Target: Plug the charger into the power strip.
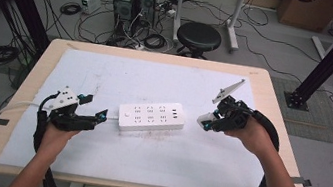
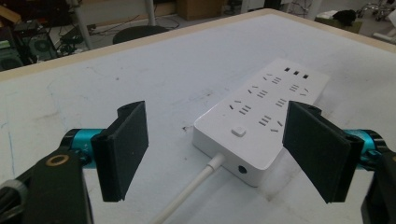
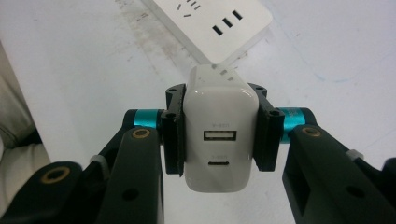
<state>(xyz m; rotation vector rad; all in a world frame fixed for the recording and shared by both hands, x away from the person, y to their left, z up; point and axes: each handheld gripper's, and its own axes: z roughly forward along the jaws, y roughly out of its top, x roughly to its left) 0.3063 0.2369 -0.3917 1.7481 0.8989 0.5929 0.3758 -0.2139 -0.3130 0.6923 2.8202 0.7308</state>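
Note:
A white power strip (image 1: 152, 116) lies flat in the middle of the white mat, its sockets facing up. Its white cord (image 2: 187, 196) leaves the near end toward my left gripper (image 1: 94, 106). That gripper is open, and its two black pads (image 2: 123, 149) stand wide apart just short of the strip's switch end (image 2: 238, 140), touching nothing. To the right of the strip, my right gripper (image 1: 206, 122) is shut on a white USB charger (image 3: 219, 130). The charger's ports face the camera, and beyond it lies the strip's far end (image 3: 210, 23).
The white mat (image 1: 153, 162) covers most of a light wooden table (image 1: 274, 105). Beyond the far edge are a black stool (image 1: 198, 37), computer towers (image 1: 133, 2) and loose floor cables. Black frame posts stand at both back corners.

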